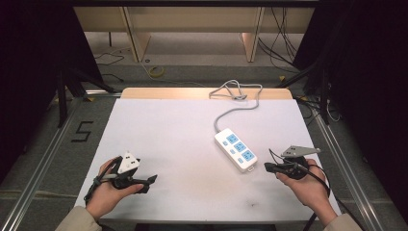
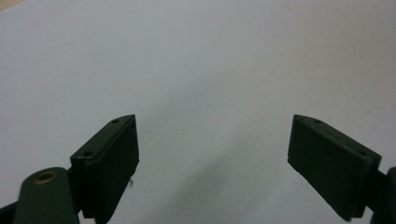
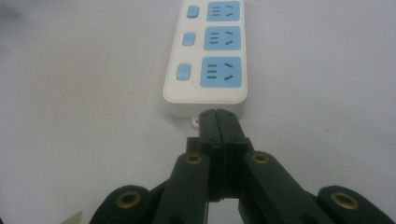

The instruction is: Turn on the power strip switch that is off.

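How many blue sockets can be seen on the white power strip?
3, in a row along the power strip: one nearest the grey cable, one in the middle, one nearest the right gripper. None seems hidden.

I am in what looks like a lab or recording room set up for tests. My desk [image 1: 159,130] has a plain white top and sits inside a frame of metal rails [image 1: 43,154], with black curtains [image 1: 29,57] hanging on both sides. The number 5 [image 1: 82,131] is taped in black on the grey carpet floor [image 1: 202,72]. Loose cables [image 1: 279,33] trail across the floor beyond, near the legs of pale wooden furniture [image 1: 139,38].
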